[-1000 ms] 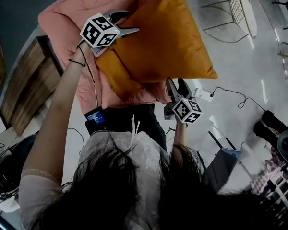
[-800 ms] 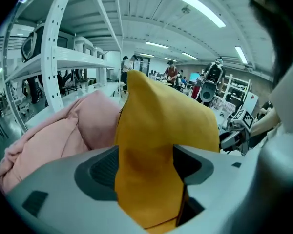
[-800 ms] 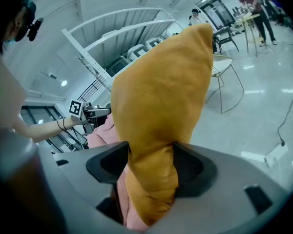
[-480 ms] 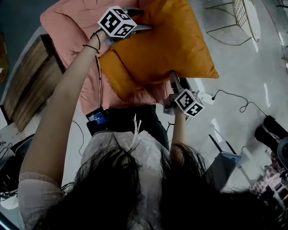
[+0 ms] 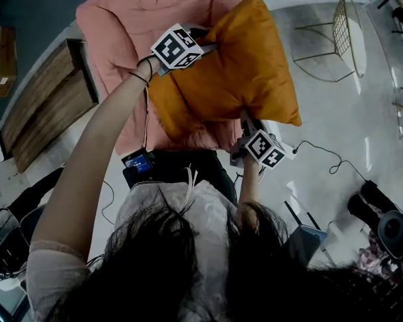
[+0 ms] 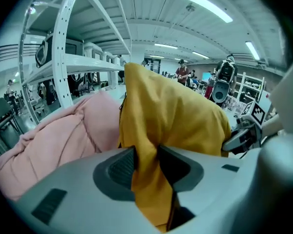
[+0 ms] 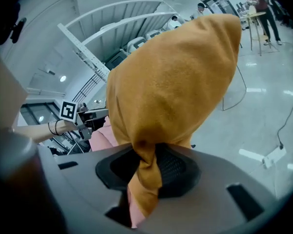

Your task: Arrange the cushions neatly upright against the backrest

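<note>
Orange fabric fills both gripper views: you've got the cushion (image 5: 245, 66) by two corners. Your left gripper (image 6: 146, 165) has just been closing, and its fingers (image 6: 121, 167) are now clamped on a bunched fold at the cushion's near corner, the cloth squeezed into a narrow strip between the pads. Your right gripper (image 7: 149, 168) has just been closing too, and its fingers (image 7: 175, 168) pinch a twisted knot of the same orange cloth, with the rest of the cushion ballooning up above them.

From the head view, the cushion is spread between your two hands, tilted on the diagonal. One point aims up toward the top of the picture and another juts out to the right, over the pale floor (image 5: 336, 106). The left gripper grips the upper left edge and the right gripper grips the bottom edge, just in front of your body.

Under and behind the cushion lies the pink seat (image 5: 134, 19), soft and quilted. The cushion's left side overlaps it, though you can't tell from here whether the two touch. The left gripper view puts that pink padding just left of the orange.

A wooden surface (image 5: 47, 106) stands left of the seat. A wire chair (image 5: 339, 29) stands off to the right, well apart from the cushion, and a cable (image 5: 322, 156) trails across the floor near your right hand.
</note>
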`<state>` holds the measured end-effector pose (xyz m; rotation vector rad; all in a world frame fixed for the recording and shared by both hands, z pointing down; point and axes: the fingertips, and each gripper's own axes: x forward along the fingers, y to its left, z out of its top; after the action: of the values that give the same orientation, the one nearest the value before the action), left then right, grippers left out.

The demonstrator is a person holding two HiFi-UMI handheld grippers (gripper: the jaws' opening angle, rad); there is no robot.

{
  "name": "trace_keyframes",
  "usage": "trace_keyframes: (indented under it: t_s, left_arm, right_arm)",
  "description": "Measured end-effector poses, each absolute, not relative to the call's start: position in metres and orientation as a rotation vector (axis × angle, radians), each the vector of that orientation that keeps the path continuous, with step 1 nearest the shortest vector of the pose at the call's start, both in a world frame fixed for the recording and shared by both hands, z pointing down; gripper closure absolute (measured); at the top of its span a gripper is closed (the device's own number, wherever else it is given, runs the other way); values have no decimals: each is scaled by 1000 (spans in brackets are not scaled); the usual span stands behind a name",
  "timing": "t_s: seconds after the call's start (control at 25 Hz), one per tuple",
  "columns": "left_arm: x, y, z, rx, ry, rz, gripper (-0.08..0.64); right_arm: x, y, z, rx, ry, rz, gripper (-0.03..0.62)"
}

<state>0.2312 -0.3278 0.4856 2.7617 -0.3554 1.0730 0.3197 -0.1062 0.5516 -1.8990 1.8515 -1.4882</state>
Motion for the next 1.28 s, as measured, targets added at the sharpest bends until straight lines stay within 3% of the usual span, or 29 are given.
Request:
trace_keyframes:
  t_s: [0.28,0.84,1.28]
  left_arm:
    - [154,-311,456,2745,-532,997,433]
    - [-57,-289,420,2433,-1098,530,520]
    - [-107,-331,462,2177,-1293,455,528]
  right_arm:
    - [294,-118,529,-1884,2097,-1431,491]
    - [198,-230,459,-1823,2648,-1057,491]
    - [160,-371,454,-1873,2909,-923,491]
